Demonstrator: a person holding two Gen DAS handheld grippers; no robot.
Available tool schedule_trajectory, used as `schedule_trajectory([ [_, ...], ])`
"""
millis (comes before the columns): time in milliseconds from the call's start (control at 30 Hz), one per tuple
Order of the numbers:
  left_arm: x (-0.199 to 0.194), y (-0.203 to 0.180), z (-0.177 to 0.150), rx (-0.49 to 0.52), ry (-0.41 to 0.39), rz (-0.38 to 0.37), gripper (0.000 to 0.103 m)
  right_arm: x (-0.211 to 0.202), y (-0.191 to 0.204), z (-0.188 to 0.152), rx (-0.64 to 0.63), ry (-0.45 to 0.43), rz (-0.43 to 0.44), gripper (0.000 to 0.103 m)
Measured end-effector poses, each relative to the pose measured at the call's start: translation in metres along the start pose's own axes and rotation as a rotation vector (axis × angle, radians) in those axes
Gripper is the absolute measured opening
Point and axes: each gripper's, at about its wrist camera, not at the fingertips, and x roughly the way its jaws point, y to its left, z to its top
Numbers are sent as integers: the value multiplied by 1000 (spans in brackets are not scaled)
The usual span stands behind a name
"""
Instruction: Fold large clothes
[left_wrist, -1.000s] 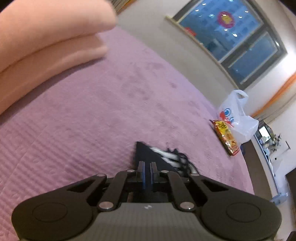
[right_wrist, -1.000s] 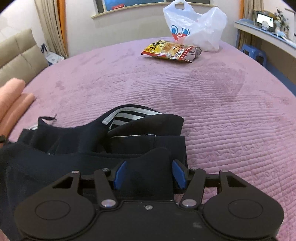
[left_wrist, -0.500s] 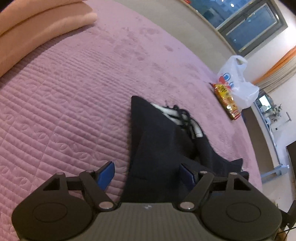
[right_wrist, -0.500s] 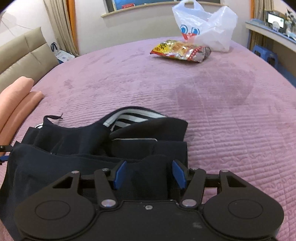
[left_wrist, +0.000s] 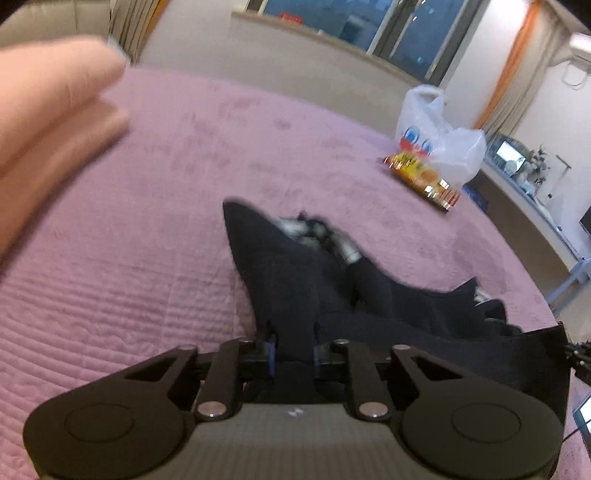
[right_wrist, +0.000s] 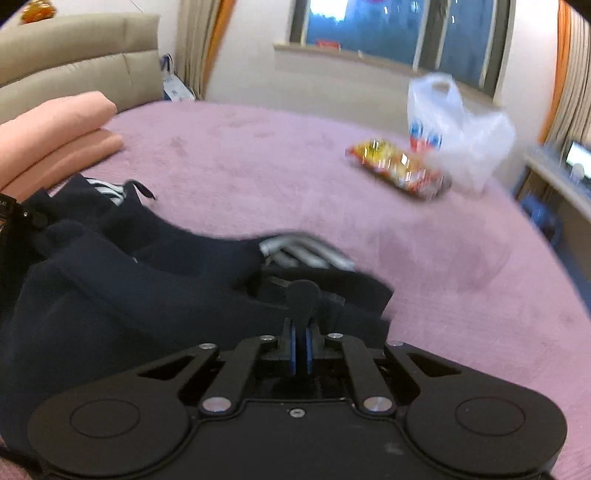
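Note:
A dark navy garment (left_wrist: 295, 280) with a striped lining lies on the purple bedspread (left_wrist: 129, 258). My left gripper (left_wrist: 292, 352) is shut on a thick fold of the garment's edge, cloth bunched between the blue pads. In the right wrist view the same garment (right_wrist: 129, 288) spreads to the left, its grey striped part (right_wrist: 306, 253) showing in the middle. My right gripper (right_wrist: 299, 341) is shut on a tab of the navy cloth, which sticks up between its pads.
A folded peach blanket (left_wrist: 48, 122) lies at the left, also in the right wrist view (right_wrist: 59, 136). A snack packet (right_wrist: 399, 170) and a white plastic bag (right_wrist: 458, 129) sit far right on the bed. A beige headboard (right_wrist: 74, 70) stands behind.
Both grippers have closed on the garment: the left was open half a second ago, the right was partly open. Both views have swung and lifted, and the cloth has been pulled up.

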Motion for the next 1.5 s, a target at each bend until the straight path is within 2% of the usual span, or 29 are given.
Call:
schedule_trajectory([
  [133, -29, -10, 10, 27, -55, 0, 17, -25, -3, 17, 0, -72, -26, 6],
  [233, -28, -8, 16, -11, -56, -49, 17, -28, -4, 23, 8, -88, -16, 6],
  [333, -28, -12, 29, -18, -110, -80, 16, -25, -4, 28, 13, -104, -27, 5],
  [500, -39, -22, 65, -10, -293, -95, 16, -26, -11, 56, 19, -252, -145, 5],
  [600, -13, -18, 87, -20, -304, -82, 16, -9, -21, 77, 41, -304, -192, 5],
  [700, 43, -11, 92, 1, -211, 15, 16, 37, -30, 85, 61, -247, -171, 5],
  [833, 122, -5, 64, 35, -4, 133, 17, 115, -38, 61, 135, -37, -113, 5],
  [900, 138, -2, 50, 33, 25, 172, 27, 141, -43, 42, 195, 52, -117, 8],
  [967, 137, -5, 45, 30, 7, 206, 33, 154, -49, 29, 255, 99, -94, 9],
  [1000, 133, -7, 46, 36, 3, 225, 35, 153, -49, 28, 262, 93, -99, 11],
  [1033, 130, -9, 48, 47, 3, 251, 35, 150, -49, 29, 259, 86, -100, 23],
  [1067, 124, -15, 48, 62, 0, 277, 35, 146, -50, 31, 257, 84, -100, 40],
  [1100, 117, -21, 51, 84, -9, 303, 35, 140, -51, 32, 263, 80, -95, 45],
  [1233, 72, -50, 52, 178, -82, 325, 38, 93, -63, 33, 306, 41, -38, 47],
  [1300, 51, -69, 48, 215, -96, 300, 45, 66, -67, 25, 330, 58, 49, 47],
  [1400, 35, -94, 37, 254, -64, 228, 46, 35, -69, 6, 355, 103, 203, 47],
  [1433, 33, -101, 32, 269, -45, 204, 46, 23, -66, -3, 339, 115, 235, 47],
  [1500, 32, -113, 22, 297, -14, 178, 46, 3, -60, -19, 270, 150, 244, 47],
])
